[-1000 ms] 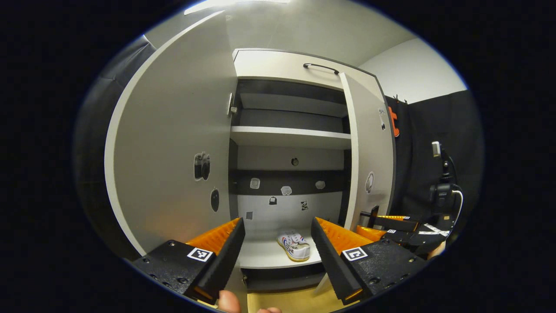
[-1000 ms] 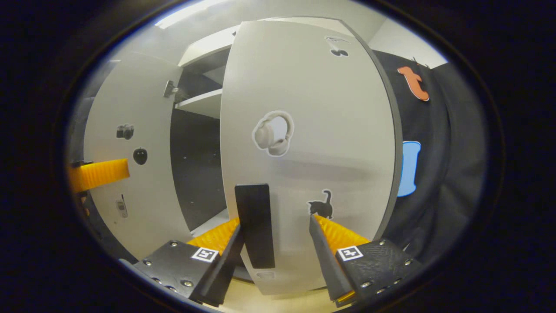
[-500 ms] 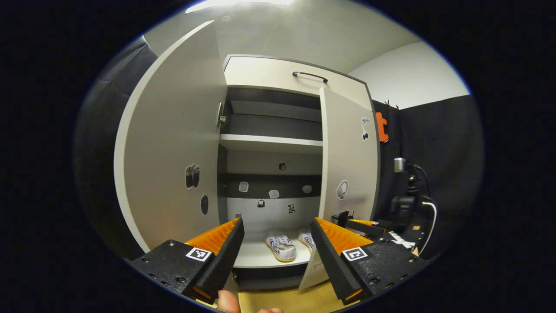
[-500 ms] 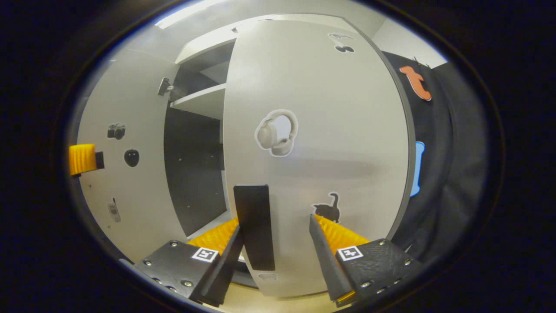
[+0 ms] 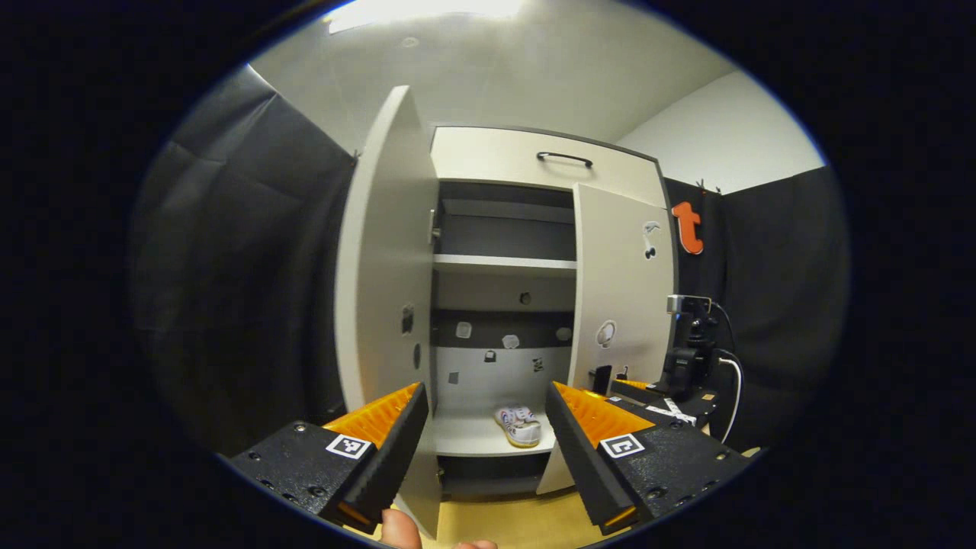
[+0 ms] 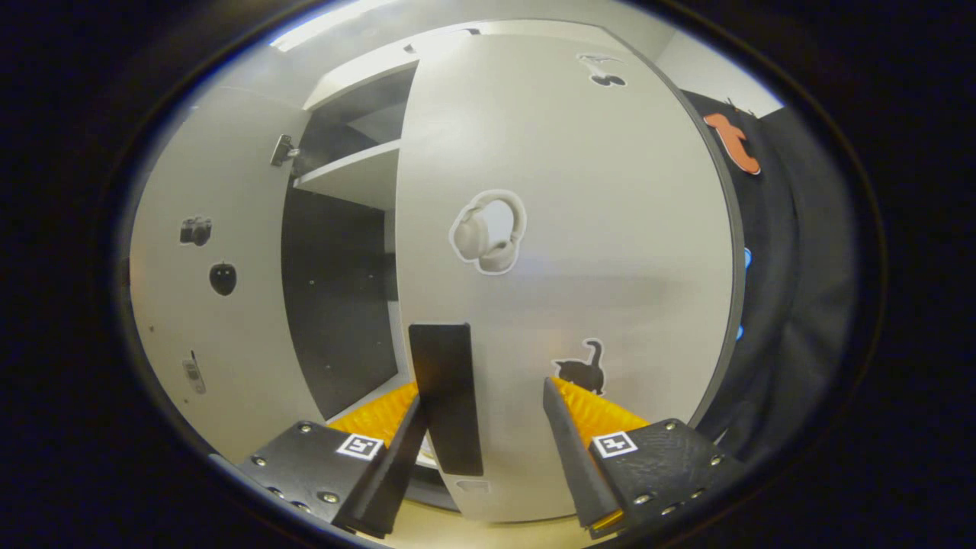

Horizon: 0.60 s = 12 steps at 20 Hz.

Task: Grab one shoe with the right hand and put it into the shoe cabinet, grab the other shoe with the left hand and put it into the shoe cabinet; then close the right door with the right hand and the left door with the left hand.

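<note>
The white shoe cabinet (image 5: 534, 156) stands ahead. On its bottom shelf lies a white shoe (image 5: 518, 425) with red and blue stripes. Its left door (image 5: 381, 290) stands wide open, seen almost edge-on. The right door (image 5: 621, 290) is swung most of the way in and hides the shelf's right part. My left gripper (image 5: 486, 389) hangs open and bare, well back from the cabinet. My right gripper (image 6: 482, 390) is open against the right door (image 6: 564, 229), its fingers either side of the black handle (image 6: 446, 396), which stands by the left finger. The right gripper (image 5: 648, 393) also shows low beside that door.
A camera on a stand (image 5: 690, 343) with a white cable stands just right of the cabinet. Black cloth walls close in on both sides. The floor (image 5: 503, 522) before the cabinet is tan. The cabinet's top panel carries a dark handle (image 5: 564, 158).
The right door has swung further towards shut with my right gripper at its handle. My left gripper has drawn back and turned, so the left door now looks edge-on. One shoe has slipped behind the right door.
</note>
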{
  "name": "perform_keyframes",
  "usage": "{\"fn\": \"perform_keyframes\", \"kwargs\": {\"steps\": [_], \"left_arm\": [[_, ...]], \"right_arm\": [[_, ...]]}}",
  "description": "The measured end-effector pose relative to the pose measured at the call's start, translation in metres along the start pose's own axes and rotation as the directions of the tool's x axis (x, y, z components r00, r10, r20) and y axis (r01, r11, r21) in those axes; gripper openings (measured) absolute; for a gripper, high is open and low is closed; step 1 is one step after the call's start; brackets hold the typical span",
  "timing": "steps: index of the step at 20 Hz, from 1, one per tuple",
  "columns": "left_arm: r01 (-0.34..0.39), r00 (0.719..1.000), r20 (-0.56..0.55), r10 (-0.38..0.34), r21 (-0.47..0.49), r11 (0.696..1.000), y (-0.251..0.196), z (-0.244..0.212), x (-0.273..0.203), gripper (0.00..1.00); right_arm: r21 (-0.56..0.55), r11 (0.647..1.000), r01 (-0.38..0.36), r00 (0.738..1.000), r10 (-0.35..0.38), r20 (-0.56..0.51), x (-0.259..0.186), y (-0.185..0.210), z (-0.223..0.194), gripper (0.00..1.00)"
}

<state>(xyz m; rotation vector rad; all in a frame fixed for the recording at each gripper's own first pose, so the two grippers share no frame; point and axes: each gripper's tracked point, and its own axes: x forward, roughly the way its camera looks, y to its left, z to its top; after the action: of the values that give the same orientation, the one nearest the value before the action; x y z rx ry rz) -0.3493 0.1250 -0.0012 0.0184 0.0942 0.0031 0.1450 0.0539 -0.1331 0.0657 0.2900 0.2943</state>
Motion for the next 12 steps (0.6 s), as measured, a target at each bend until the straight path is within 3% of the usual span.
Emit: {"fn": "perform_keyframes", "kwargs": {"steps": [7, 12], "left_arm": [[-0.218, 0.976, 0.012, 0.219, -0.019, 0.976, 0.079, 0.002, -0.043, 0.94], [-0.300, 0.954, 0.002, 0.300, -0.011, 0.954, 0.121, -0.014, -0.044, 0.92]], "right_arm": [[-0.010, 1.000, 0.020, 1.000, -0.020, 0.004, 0.000, -0.001, -0.002, 0.85], [-0.013, 0.999, 0.036, 0.999, -0.036, 0.006, -0.001, 0.000, -0.003, 0.85]]}}
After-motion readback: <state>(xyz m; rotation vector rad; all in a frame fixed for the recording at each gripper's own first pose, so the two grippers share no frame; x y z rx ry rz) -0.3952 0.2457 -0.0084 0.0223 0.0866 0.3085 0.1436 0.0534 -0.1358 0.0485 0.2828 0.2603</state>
